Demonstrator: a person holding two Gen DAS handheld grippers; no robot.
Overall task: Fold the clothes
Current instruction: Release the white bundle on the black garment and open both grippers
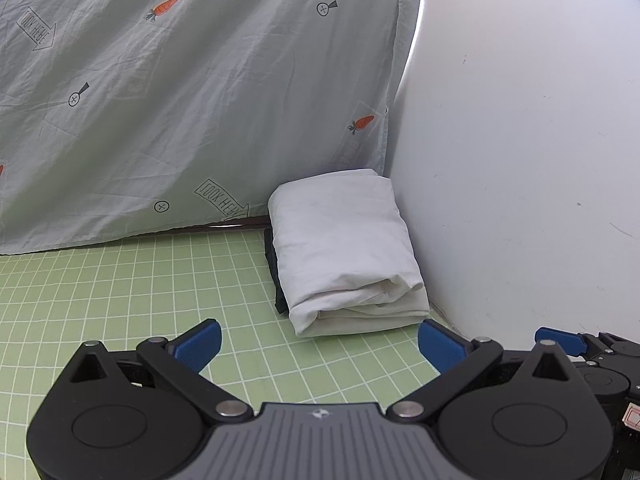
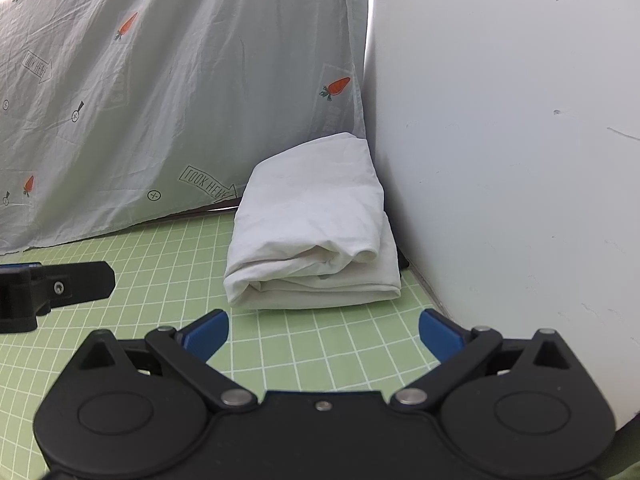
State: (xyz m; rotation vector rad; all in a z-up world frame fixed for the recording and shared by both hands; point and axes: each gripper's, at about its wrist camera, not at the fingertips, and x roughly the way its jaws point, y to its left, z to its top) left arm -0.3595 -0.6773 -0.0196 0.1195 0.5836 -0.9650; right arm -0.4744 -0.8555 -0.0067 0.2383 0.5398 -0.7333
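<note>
Soft, even daylight; sharp focus; fisheye-bent, dark-vignetted corners.

Creased white cloth bundle, matt gridded mat

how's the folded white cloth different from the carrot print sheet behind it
The white cloth is plain; the sheet carries carrots, arrows and "look here" marks. The cloth is folded into a compact bundle lying on the green mat; the sheet hangs spread out as a backdrop. The cloth is far smaller in view than the sheet. Both are pale, wrinkled fabric, and neither is held: both tongs, left and right, are open.
</note>
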